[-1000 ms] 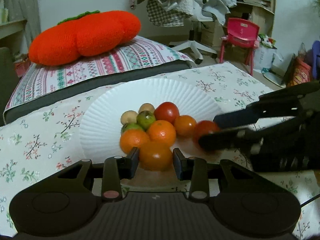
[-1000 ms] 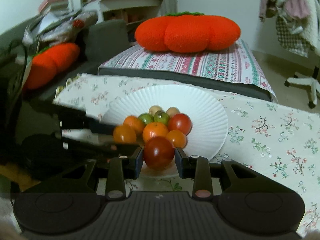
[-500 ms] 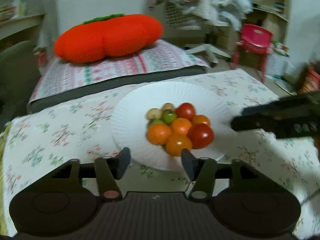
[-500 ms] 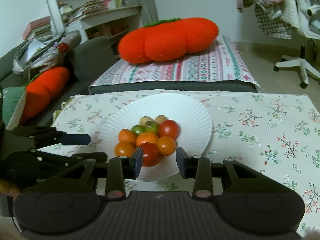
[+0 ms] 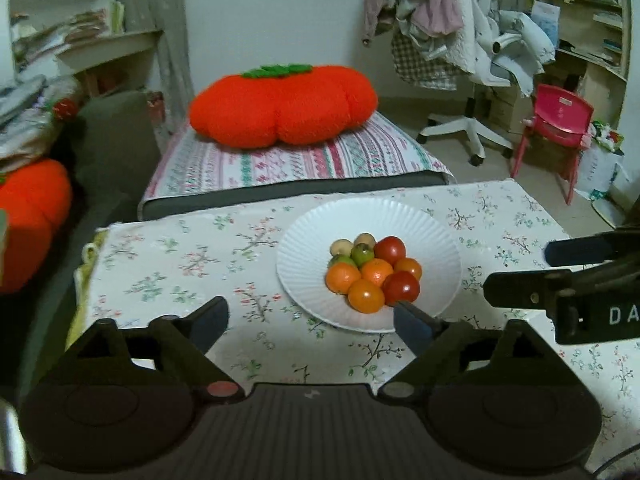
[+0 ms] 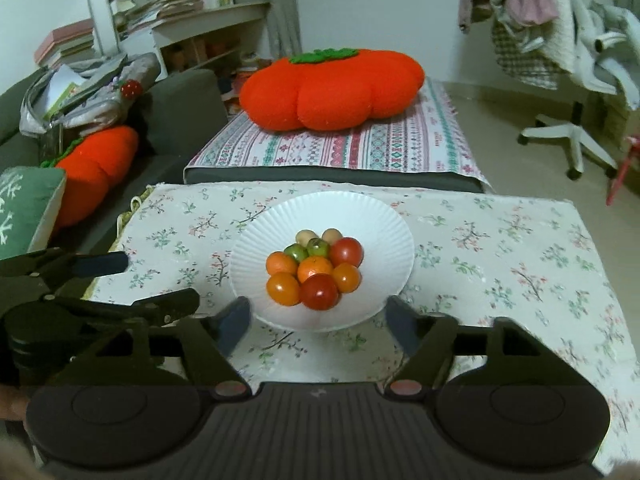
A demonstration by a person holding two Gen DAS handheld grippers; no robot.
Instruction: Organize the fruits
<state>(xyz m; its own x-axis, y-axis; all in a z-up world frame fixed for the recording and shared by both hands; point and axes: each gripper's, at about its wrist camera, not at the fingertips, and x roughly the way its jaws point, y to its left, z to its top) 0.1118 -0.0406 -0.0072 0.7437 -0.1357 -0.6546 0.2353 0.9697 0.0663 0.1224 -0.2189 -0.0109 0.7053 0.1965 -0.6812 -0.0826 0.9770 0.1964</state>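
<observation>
A white paper plate (image 5: pixel 304 240) (image 6: pixel 372 224) sits on the floral tablecloth and holds a cluster of small fruits: orange ones (image 5: pixel 366 295) (image 6: pixel 283 289), red tomatoes (image 5: pixel 401 286) (image 6: pixel 319 291), green ones (image 6: pixel 318 247) and pale tan ones (image 6: pixel 306 236). My left gripper (image 5: pixel 310 322) is open and empty, above the table in front of the plate. My right gripper (image 6: pixel 318 322) is open and empty, just short of the plate's near rim. Each gripper shows in the other's view, the right one (image 5: pixel 560 276) and the left one (image 6: pixel 132 284).
The floral tablecloth (image 6: pixel 500 264) covers a low table. Behind it is a striped cushion (image 6: pixel 360 144) with a big orange pumpkin pillow (image 6: pixel 332 88). A sofa with another orange pillow (image 6: pixel 96 168) is at the left. A swivel chair (image 5: pixel 468 132) and a red child's chair (image 5: pixel 556 128) stand at the right.
Both grippers released their fruits, an orange one from the left and a red tomato from the right, onto the plate, opened wide and pulled back and up.
</observation>
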